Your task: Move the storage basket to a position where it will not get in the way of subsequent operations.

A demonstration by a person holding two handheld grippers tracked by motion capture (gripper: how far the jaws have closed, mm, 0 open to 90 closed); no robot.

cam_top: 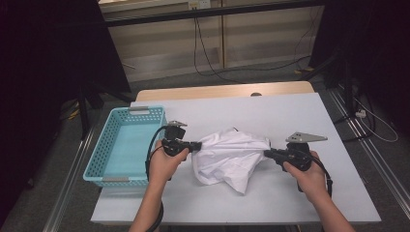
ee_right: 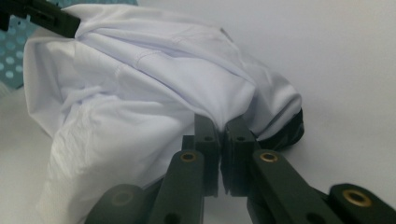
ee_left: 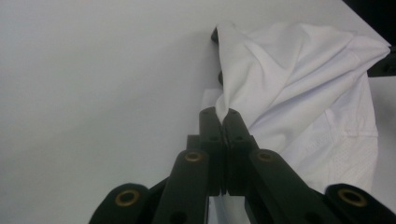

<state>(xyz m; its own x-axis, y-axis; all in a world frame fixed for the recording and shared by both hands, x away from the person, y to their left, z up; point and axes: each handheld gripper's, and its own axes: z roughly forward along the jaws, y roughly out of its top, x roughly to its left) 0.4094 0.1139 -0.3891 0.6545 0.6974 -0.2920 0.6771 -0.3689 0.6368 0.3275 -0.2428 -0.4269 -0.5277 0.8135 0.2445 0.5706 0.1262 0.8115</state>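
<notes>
White table (cam_top: 300,111), blue basket (cam_top: 121,145) beside claw-pinched garment (cam_top: 232,157), high view.

Soft matt white cloth garment (cam_top: 232,157) — perforated plastic basket (cam_top: 121,145), smooth matt tabletop (cam_top: 290,116)

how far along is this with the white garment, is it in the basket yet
Not yet. Done: both ends are gripped, the left gripper and the right gripper each shut on an edge of the white garment. In hand: it hangs bunched between them over the table. Left: the blue basket beside it holds nothing, so any folding or placing probably remains.
</notes>
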